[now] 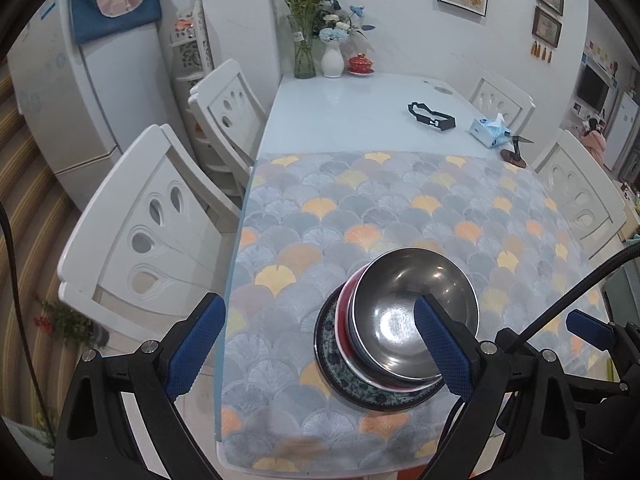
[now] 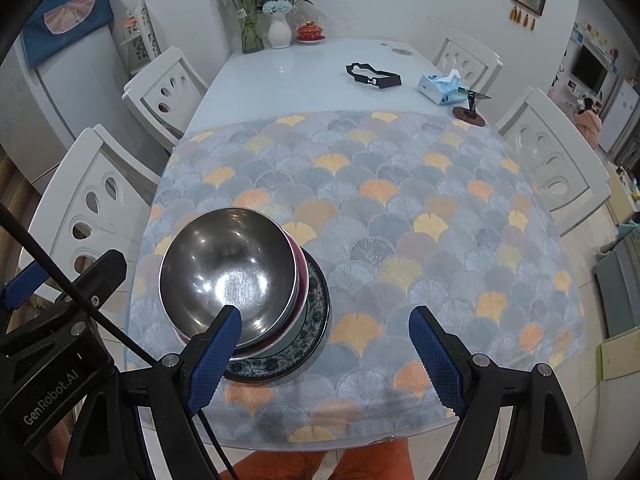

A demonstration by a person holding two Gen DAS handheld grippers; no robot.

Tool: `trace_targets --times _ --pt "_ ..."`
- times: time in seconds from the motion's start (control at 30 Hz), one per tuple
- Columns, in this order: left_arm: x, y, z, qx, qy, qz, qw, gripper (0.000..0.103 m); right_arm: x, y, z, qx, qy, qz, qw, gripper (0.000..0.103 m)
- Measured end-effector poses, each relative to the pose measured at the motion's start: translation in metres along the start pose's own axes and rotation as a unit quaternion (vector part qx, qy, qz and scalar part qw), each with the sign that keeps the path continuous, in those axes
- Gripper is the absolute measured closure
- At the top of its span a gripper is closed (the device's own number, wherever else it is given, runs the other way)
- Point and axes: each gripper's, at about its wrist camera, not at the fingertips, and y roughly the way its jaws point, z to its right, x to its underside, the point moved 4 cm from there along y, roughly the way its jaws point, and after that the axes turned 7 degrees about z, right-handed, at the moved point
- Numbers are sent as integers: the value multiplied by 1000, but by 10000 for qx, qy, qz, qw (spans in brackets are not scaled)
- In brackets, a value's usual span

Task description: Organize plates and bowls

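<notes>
Though beside right gripper [image 2: 326, 354], bowl stack [image 2: 236, 280] ungripped

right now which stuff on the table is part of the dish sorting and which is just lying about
Part of the job:
steel bowl
red bowl under it
patterned plate at the bottom of the stack

Just lying about:
tissue box
black strap
flower vases
red lidded cup
small stand
</notes>
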Motion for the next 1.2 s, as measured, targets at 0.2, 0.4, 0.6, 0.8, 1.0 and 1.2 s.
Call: trace_targets --times 0.2,0.4,0.6,0.8,1.0,1.2 --pt "5 9 0 6 -168 -203 9997 8 -1 12 0 -38 -96 -167 9998 19" --pt "9 12 -4 -103 -243 -293 9992 8 -1 23 -7 -150 -235 -293 9992 19" --pt "10 15 -11 -137 -353 -322 9988 8 -3 25 -13 -193 -302 -306 9989 19" --pt "10 18 -14 -123 -328 -341 9988 8 -2 30 -17 -216 -257 -361 9988 19" --pt "9 20 -15 -98 -322 -352 9988 8 -2 31 -19 -190 -223 -365 9989 19" --pt "8 21 -14 -82 -320 -374 9988 8 -2 32 -18 -179 -162 -382 9990 19"
